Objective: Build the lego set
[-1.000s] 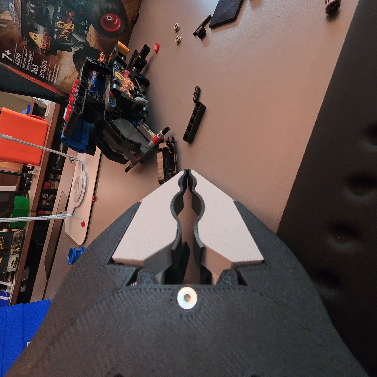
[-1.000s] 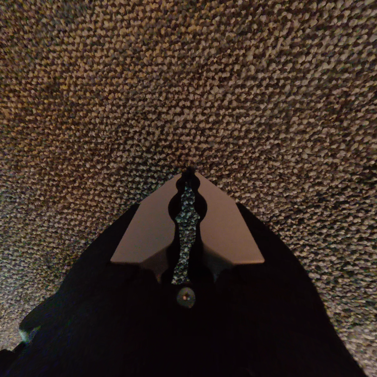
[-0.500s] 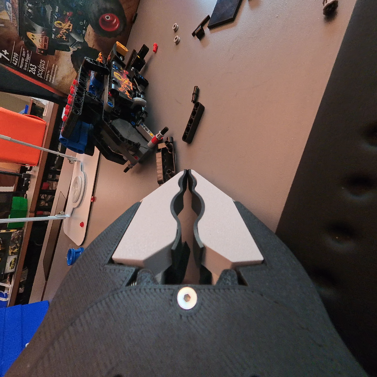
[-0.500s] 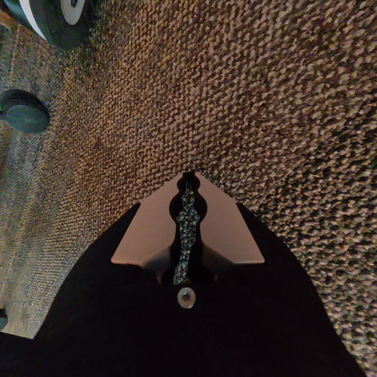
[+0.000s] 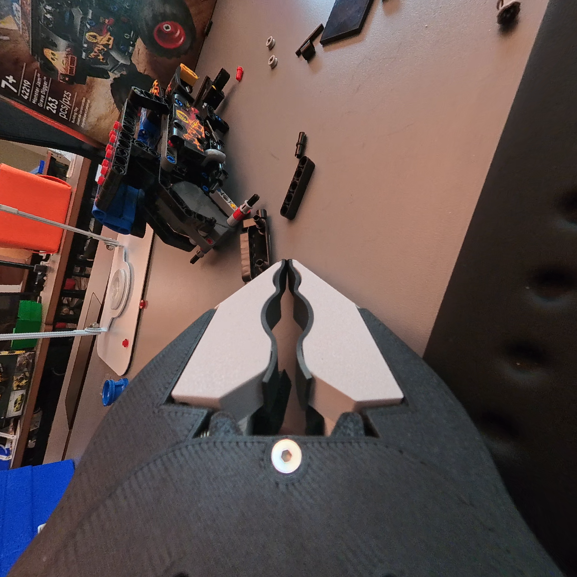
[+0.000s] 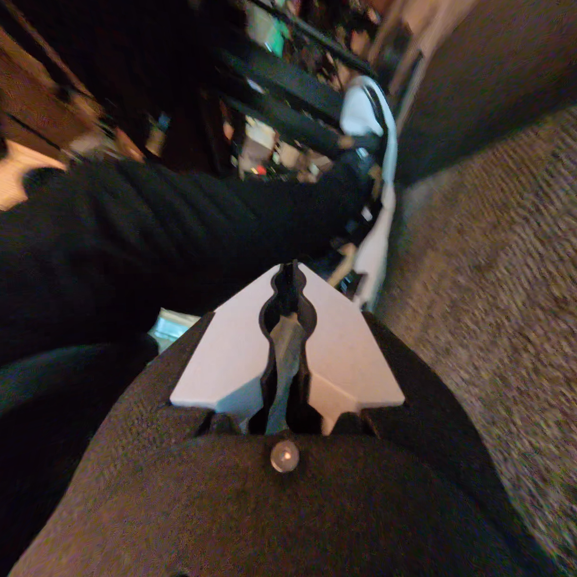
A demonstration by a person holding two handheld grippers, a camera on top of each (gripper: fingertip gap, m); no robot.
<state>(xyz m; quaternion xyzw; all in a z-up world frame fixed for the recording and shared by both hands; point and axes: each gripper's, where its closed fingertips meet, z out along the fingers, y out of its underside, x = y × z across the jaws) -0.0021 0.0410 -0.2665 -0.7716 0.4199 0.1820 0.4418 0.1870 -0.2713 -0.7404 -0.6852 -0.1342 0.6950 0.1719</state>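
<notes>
Left wrist view: truck model (image 5: 168, 168) beyond shut jaws, apart

Printed writing showed only on the set's box (image 5: 78, 62), propped at the tabletop's (image 5: 390, 140) ten o'clock corner: white characters ran down its lower edge beside the truck picture. The half-built truck (image 5: 175, 162) carried orange flame decals, no legible characters. The right wrist view was too blurred to read.
</notes>
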